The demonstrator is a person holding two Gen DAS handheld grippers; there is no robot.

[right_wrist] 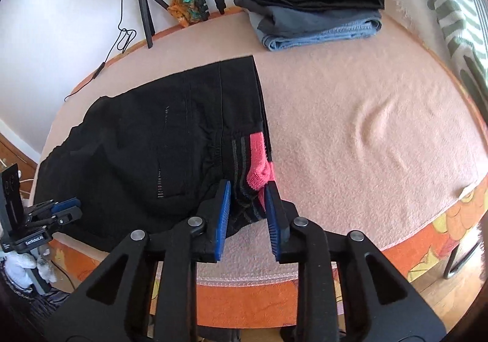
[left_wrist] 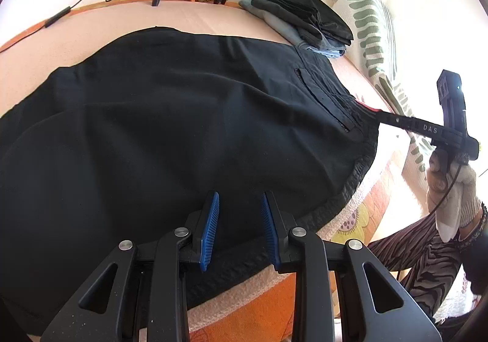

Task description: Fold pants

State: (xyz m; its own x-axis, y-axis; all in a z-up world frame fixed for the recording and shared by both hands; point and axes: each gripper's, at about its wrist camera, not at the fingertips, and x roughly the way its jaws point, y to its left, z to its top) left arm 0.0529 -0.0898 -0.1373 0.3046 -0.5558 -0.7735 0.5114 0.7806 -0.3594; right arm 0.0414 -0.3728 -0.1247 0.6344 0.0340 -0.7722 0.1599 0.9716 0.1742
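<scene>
Black pants (left_wrist: 183,116) lie spread on the pink blanket (left_wrist: 91,37), waistband toward the near right edge. My left gripper (left_wrist: 241,220) is open, its blue pads (left_wrist: 210,229) over the pants' near edge, holding nothing. In the right wrist view the pants (right_wrist: 146,144) show a pink inner waistband patch (right_wrist: 259,159). My right gripper (right_wrist: 247,211) is open, its jaws on either side of the waistband corner next to the pink patch. The right gripper also shows in the left wrist view (left_wrist: 381,115) at the waistband. The left gripper shows in the right wrist view (right_wrist: 65,208) at the pants' left edge.
A stack of folded clothes (right_wrist: 314,6) sits at the far side of the blanket (right_wrist: 366,128). A striped pillow (left_wrist: 372,22) lies to the right. A ring light on a tripod (right_wrist: 143,6) and cables stand behind the bed. The bed's orange edge (right_wrist: 244,302) is near.
</scene>
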